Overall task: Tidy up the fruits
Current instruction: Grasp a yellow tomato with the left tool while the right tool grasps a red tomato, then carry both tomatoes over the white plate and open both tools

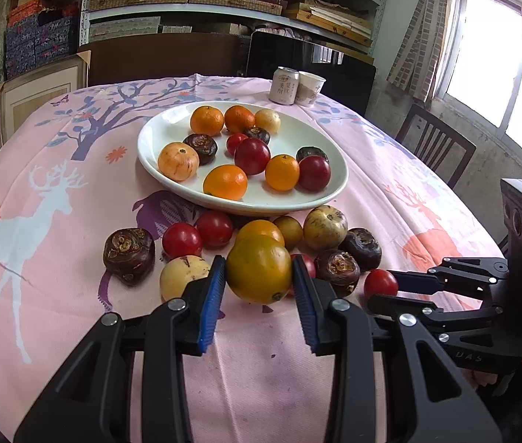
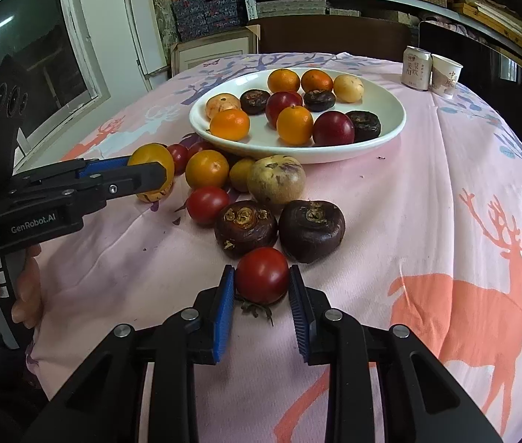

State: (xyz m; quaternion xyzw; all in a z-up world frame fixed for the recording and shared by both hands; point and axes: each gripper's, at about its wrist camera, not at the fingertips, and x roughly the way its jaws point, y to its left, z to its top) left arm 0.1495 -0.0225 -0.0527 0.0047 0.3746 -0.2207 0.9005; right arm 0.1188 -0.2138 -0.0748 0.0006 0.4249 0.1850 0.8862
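Pick-up step w/ both hands: left claw (image 1: pixel 258 283) pinches a yellow-orange fruit (image 1: pixel 259 268) and right claw (image 2: pixel 262 283) pinches a red tomato (image 2: pixel 262 275), both in the loose pile near the tabletop's front edge, just before the white plate (image 1: pixel 172 125). Next, probably: lift each clear of neighbours & carry to the plate w/o loosening the grip.

Left wrist view: low, close over the pink tablecloth (image 1: pixel 58 258), facing down across the near fruit toward the white plate (image 1: pixel 157 129) and far shelves; right gripper (image 1: pixel 383 284) enters at right.

Right wrist view: similar height and tilt, set further right; left gripper (image 2: pixel 150 170) enters at left.

Shared: plate, loose fruit, can (image 2: pixel 416 66), cup (image 2: pixel 445 74).
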